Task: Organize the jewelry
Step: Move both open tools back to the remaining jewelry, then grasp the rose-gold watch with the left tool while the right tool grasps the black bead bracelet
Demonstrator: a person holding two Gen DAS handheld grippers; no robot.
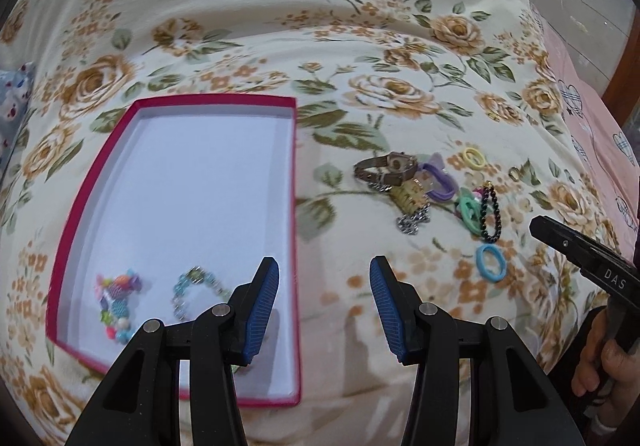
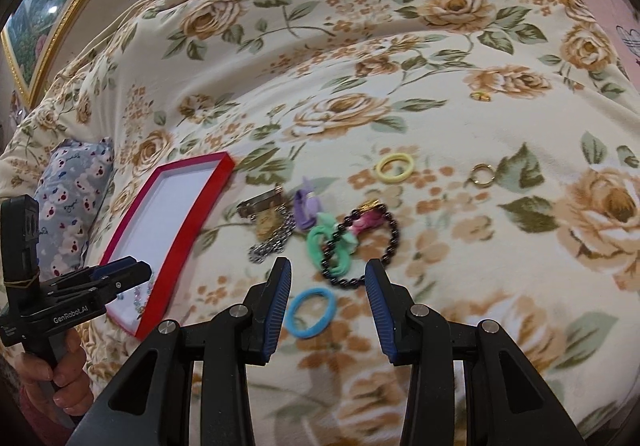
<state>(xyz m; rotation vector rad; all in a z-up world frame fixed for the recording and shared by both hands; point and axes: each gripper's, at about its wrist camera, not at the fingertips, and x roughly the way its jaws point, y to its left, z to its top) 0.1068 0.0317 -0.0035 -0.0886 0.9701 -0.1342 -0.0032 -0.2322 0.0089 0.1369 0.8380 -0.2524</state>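
Note:
A red-rimmed box with a white floor (image 1: 188,182) lies on the floral bedspread; it also shows in the right wrist view (image 2: 180,202). In it lie a multicoloured bead bracelet (image 1: 118,300) and a pale blue bead bracelet (image 1: 196,288). My left gripper (image 1: 324,306) is open and empty over the box's right edge. Right of the box lies a pile: a brown watch (image 1: 386,168), a silver chain (image 1: 412,222), a black bead bracelet (image 2: 362,242), green (image 2: 332,246), purple (image 2: 306,208), yellow (image 2: 395,167) and blue (image 2: 312,312) hair ties. My right gripper (image 2: 328,306) is open, just above the blue tie.
A small gold ring (image 2: 482,174) lies right of the pile, and another gold piece (image 2: 480,96) farther back. A grey patterned pillow (image 2: 72,198) sits left of the box. A framed picture (image 2: 44,18) stands at the far left. A pink sheet (image 1: 592,118) lies at the right.

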